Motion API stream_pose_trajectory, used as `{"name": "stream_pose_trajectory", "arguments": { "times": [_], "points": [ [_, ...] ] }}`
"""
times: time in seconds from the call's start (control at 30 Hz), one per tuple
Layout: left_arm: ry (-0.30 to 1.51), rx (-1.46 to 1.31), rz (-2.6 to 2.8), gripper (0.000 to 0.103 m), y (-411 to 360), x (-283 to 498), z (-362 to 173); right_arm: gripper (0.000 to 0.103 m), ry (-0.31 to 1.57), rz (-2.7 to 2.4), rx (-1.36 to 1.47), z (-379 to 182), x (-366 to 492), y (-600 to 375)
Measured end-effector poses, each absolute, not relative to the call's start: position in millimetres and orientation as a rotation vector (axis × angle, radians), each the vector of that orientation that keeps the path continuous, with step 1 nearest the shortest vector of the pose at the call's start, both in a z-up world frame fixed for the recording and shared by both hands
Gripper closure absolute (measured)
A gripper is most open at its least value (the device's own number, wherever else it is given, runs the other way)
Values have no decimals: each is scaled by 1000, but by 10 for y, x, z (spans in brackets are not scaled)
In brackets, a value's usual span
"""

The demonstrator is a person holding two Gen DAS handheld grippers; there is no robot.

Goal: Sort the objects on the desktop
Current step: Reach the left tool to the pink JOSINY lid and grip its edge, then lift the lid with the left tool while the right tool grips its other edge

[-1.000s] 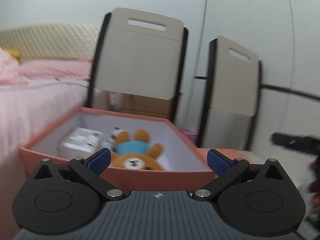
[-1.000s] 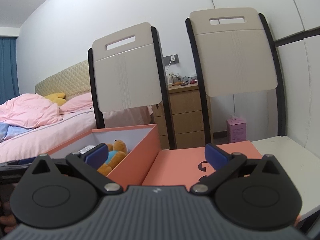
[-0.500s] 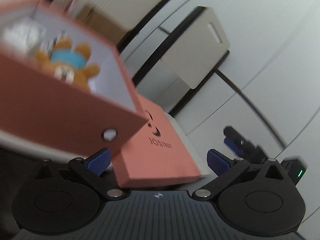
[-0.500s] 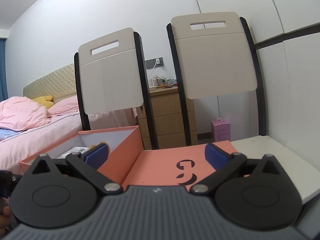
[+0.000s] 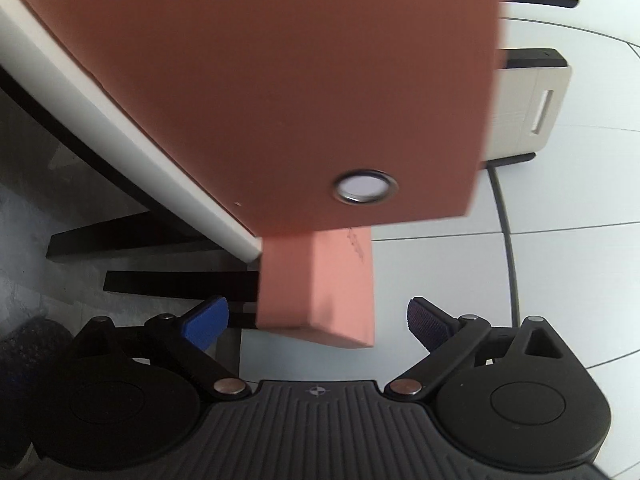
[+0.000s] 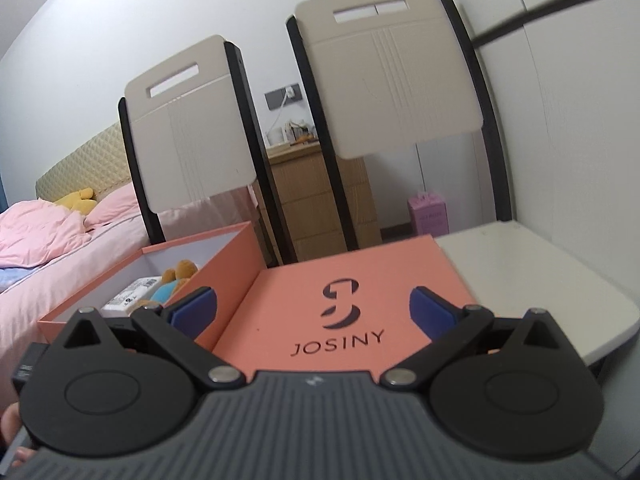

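Observation:
An orange box (image 6: pixel 224 264) sits on the white table (image 6: pixel 532 276), holding a teddy bear (image 6: pixel 176 280) and a white packet (image 6: pixel 130 296). Its flat orange lid (image 6: pixel 352 280), printed JOSINY, lies beside it to the right. My right gripper (image 6: pixel 312 306) hovers open just over the lid's near edge. The left wrist view is rolled sideways and pressed close to the box's outer wall (image 5: pixel 280 80), which has a metal eyelet (image 5: pixel 366 187). A corner of the lid (image 5: pixel 320 284) sticks out between the fingers of my open left gripper (image 5: pixel 318 318), not clamped.
Two beige chair backs (image 6: pixel 192 128) (image 6: pixel 400 76) stand behind the table. A wooden dresser (image 6: pixel 316 196) and a pink carton (image 6: pixel 428 212) lie beyond, a pink bed (image 6: pixel 48 232) to the left. A hand (image 6: pixel 12 432) shows at the lower left. Table legs (image 5: pixel 132 236) cross the floor.
My left gripper dropped low and rolled sideways, from looking into the box to facing its outer wall. My right gripper moved closer over the lid. Both stay open.

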State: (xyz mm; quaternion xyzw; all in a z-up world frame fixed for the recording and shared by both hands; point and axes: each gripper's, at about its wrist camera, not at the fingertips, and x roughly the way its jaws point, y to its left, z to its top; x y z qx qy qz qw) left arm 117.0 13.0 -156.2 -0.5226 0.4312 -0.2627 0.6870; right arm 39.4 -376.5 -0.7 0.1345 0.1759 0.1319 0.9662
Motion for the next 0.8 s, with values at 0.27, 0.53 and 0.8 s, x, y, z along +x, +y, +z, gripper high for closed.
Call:
{"name": "stream_pose_trajectory", "arguments": {
  "times": [0.27,0.53,0.8],
  "points": [
    [972,-1159,-556,20,112,1283,-1706,0,412,296,345,-71,463,-3840],
    [995,-1180,-630,51,80,1340,-1701,0,418,317,335,-58,446,-3809],
    [972,-1196,-629,57,237,1181,-1615,0,400,281,351,-49,341,-3977]
  ]
}}
